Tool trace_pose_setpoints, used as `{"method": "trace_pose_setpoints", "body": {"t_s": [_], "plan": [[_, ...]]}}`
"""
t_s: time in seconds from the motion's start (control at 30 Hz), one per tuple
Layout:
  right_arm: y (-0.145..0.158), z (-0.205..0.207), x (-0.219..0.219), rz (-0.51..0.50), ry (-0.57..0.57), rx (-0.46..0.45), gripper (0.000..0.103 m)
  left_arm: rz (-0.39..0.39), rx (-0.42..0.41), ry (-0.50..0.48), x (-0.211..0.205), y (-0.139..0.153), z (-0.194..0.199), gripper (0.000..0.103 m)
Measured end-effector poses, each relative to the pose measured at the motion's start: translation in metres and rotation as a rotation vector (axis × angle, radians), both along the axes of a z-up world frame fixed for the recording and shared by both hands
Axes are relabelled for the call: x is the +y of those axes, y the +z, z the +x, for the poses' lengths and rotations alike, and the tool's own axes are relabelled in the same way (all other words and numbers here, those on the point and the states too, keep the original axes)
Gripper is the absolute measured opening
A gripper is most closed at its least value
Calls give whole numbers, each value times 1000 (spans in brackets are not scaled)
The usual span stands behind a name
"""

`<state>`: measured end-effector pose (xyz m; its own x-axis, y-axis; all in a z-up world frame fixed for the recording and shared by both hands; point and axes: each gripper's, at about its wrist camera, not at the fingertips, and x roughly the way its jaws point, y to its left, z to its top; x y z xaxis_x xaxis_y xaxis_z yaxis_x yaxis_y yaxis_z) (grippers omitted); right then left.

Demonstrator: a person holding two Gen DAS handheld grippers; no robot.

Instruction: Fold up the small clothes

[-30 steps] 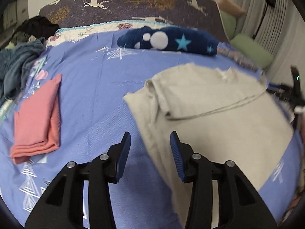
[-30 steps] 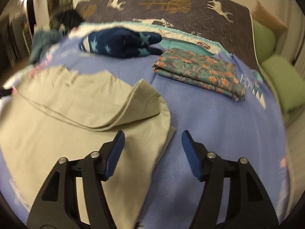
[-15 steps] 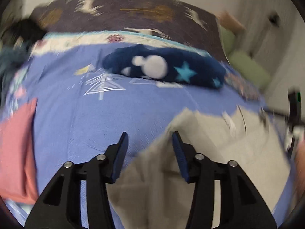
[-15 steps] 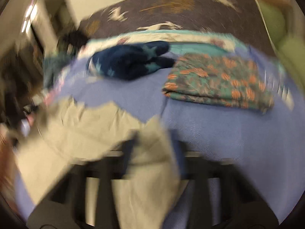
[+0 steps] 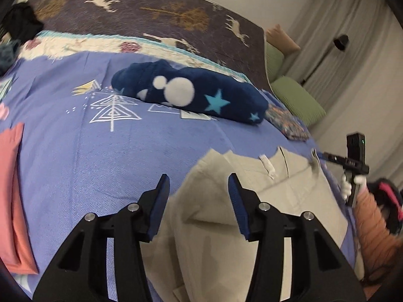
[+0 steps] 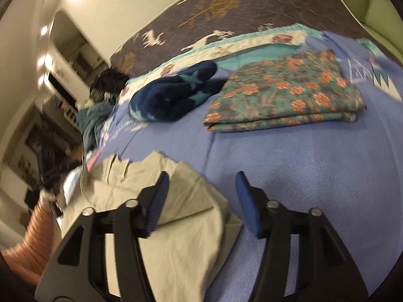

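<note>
A beige t-shirt lies flat on the blue bedspread, its sleeves folded inward. My left gripper is open and empty, low over the shirt's left shoulder area, with cloth showing between the jaws. My right gripper is open and empty over the shirt's right edge; its left finger is above the cloth, its right finger above the bare bedspread. The right gripper also shows in the left wrist view, at the shirt's far right side.
A navy star-patterned fleece lies beyond the shirt. A folded floral garment sits at the right. A folded pink garment lies at the left. Dark clothes are piled at the bed's far left. Green cushions stand beside the bed.
Both grippers have moved forward toward the shirt's collar end. They stay open, and the shirt now lies closer beneath the fingers.
</note>
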<state>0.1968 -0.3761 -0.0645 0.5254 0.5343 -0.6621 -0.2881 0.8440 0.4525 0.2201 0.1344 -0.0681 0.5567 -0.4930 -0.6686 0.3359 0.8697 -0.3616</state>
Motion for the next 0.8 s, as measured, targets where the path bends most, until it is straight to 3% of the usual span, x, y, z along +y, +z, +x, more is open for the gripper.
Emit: {"method": "trace_pose_setpoints", "body": {"t_s": [0.13,0.23,0.27,0.3,0.33,0.37,0.47,0.6,0.7,0.8], "plan": [[-6,4,15,-106,43,20,63,111,11,-46,-15,-7,5,55],[-14,12,23,-127,36,32,63,152,37,-7,-19,-15,21,53],[-14,14,25,-114,32,27,63,125,40,0,-19,-16,25,48],[-14,14,26,-95,30,20,58,91,39,-7,-18,-16,27,26],[-13,14,26,-64,36,13,34,50,42,-25,-18,-16,29,3],[-12,13,27,-38,46,10,4,11,34,-35,-17,-14,27,3],[-2,2,21,7,30,-53,4,-51,-37,-12,-10,-5,16,3],[6,-1,-18,179,-113,-90,4,-113,-57,152,22,-6,17,3],[-15,12,-27,126,-214,9,4,-112,27,200,30,-25,28,6],[-26,13,-18,78,-213,41,13,-80,44,199,27,-32,27,13]]}}
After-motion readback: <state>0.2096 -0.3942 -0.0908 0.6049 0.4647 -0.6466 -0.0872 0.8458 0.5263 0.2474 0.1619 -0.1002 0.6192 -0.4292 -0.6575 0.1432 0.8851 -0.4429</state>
